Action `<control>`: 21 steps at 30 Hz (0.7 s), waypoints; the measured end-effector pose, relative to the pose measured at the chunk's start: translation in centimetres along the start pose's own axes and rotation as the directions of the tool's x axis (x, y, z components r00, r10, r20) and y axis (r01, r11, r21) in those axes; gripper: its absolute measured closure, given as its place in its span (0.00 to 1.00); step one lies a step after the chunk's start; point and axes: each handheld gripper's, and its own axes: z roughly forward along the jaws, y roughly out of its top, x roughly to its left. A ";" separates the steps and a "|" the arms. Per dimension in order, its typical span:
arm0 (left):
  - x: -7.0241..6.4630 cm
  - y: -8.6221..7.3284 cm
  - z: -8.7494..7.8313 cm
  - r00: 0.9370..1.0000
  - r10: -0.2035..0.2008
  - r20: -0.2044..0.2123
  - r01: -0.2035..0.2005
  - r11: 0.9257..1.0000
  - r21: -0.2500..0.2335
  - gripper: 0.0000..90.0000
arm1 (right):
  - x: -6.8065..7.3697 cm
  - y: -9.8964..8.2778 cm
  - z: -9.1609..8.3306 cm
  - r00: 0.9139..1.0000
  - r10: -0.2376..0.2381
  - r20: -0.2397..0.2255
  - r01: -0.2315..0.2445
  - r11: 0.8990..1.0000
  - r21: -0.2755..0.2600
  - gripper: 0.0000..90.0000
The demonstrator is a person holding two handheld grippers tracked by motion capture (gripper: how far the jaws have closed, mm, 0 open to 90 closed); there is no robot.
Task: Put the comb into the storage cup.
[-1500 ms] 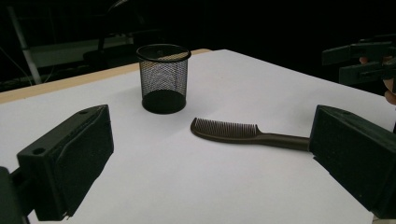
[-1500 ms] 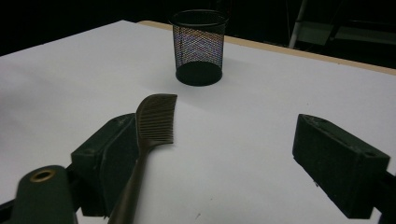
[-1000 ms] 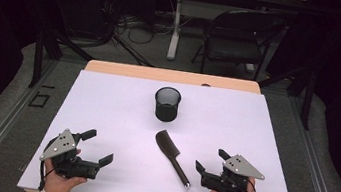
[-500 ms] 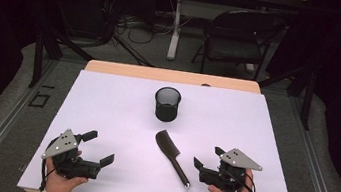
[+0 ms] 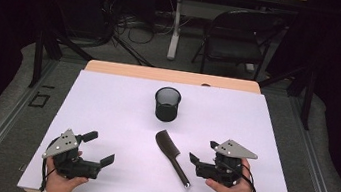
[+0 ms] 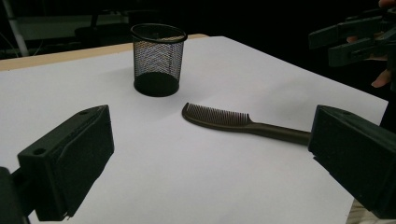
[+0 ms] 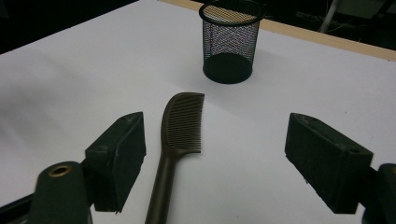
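The high view showed both hands low at the table's near edge; the right gripper view revealed the comb's (image 7: 180,135) teeth at close range. The comb lay flat on the white sheet (image 5: 107,102), near the mesh cup (image 5: 167,104), just left of the right gripper (image 5: 203,156), whose jaws stood wide and empty. The left gripper (image 5: 99,147), likewise wide, rested well apart.

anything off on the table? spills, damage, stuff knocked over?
Nothing stands out. The black wire-mesh cup stands upright and empty; the dark brown plastic comb lies flat on the white table cover, teeth intact, untouched.
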 end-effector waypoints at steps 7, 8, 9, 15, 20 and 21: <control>0.0 -0.1 0.0 1.000 -0.003 -0.005 0.003 1.000 0.001 0.00 | 0.2 1.3 0.6 1.000 -0.005 -0.016 0.006 0.998 0.057 0.16; 0.0 -0.1 0.0 1.000 -0.003 -0.005 0.003 1.000 0.001 0.00 | 0.2 1.3 0.6 1.000 -0.005 -0.016 0.006 0.998 0.057 0.16; 0.0 -0.1 0.0 1.000 -0.003 -0.005 0.003 1.000 0.001 0.00 | 0.2 1.5 0.8 0.999 0.007 -0.032 -0.005 0.997 0.083 0.16; 0.0 -0.1 0.0 1.000 -0.005 0.003 0.005 1.000 0.003 0.00 | 0.5 2.0 1.4 0.998 0.025 -0.059 -0.017 0.990 0.142 0.16; 0.1 -0.1 0.0 1.000 -0.008 0.005 0.008 1.000 0.002 0.00 | 0.7 2.3 2.0 0.997 0.023 -0.067 -0.011 0.983 0.183 0.16; 0.1 -0.1 0.0 1.000 -0.009 0.005 0.009 1.000 0.003 0.00 | 0.7 2.4 2.1 0.997 0.027 -0.069 -0.013 0.981 0.192 0.16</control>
